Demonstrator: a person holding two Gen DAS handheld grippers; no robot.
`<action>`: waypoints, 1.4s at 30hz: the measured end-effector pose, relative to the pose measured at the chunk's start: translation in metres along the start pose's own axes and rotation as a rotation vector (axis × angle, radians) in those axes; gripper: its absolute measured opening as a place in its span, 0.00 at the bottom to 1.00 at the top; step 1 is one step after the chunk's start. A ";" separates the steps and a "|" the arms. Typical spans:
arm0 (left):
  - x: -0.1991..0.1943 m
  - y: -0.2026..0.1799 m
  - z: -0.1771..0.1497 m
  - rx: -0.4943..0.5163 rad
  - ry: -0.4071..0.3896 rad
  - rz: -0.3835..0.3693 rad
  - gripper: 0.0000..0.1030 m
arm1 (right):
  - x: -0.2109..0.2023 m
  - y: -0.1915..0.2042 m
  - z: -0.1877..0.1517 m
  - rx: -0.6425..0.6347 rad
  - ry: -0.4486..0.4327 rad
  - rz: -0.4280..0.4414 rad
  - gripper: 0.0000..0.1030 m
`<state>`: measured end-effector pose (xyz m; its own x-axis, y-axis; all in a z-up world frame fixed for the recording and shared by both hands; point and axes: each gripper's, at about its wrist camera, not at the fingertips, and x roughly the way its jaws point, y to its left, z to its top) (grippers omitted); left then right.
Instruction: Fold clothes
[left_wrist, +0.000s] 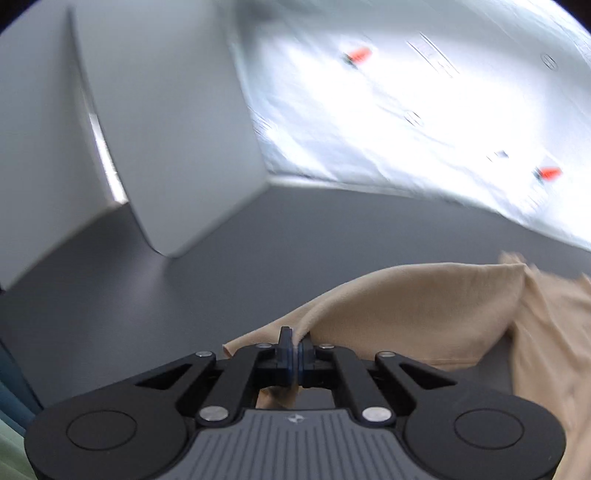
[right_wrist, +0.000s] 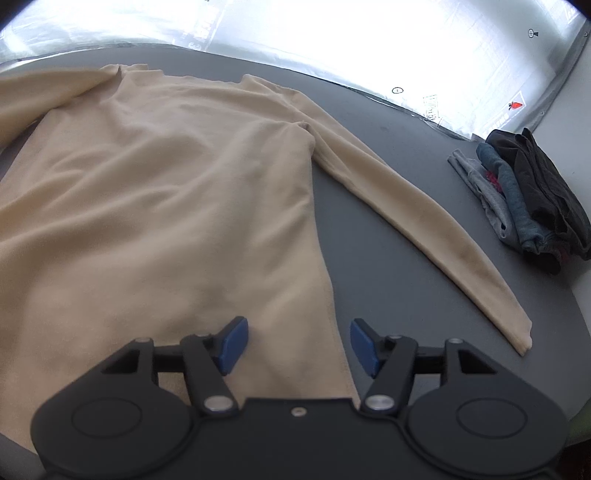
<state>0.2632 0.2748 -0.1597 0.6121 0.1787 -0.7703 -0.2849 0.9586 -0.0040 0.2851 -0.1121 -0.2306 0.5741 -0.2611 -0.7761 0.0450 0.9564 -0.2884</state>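
Left gripper (left_wrist: 295, 354) pinches the beige sweater (right_wrist: 159, 206), perhaps its cuff; right gripper (right_wrist: 298, 345) gapes empty above the hem

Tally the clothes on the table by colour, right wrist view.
Beige long-sleeve top, spread flat: 1
Black garment, in the pile: 1
Blue garment, in the pile: 1
Grey garment, in the pile: 1
Total: 4. A red scrap in the pile may be a fifth; cannot tell.

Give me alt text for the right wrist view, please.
The open right gripper hovers over the lower right edge of a beige long-sleeved top spread flat on a dark grey table. Its right sleeve lies stretched out, with a pile of folded dark clothes beyond.
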 end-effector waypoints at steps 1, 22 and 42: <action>-0.001 -0.002 -0.004 0.006 0.015 -0.020 0.13 | 0.000 -0.001 0.000 0.005 0.000 0.005 0.61; -0.004 -0.088 -0.076 0.207 0.259 -0.297 0.80 | -0.010 -0.078 -0.037 0.211 0.128 0.269 0.69; -0.060 -0.109 -0.094 0.108 0.254 0.081 0.09 | 0.003 -0.121 -0.037 0.000 0.240 0.613 0.08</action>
<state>0.1876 0.1384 -0.1729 0.3826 0.2073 -0.9003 -0.2368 0.9639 0.1213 0.2510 -0.2340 -0.2190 0.2970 0.3094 -0.9034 -0.2319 0.9411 0.2461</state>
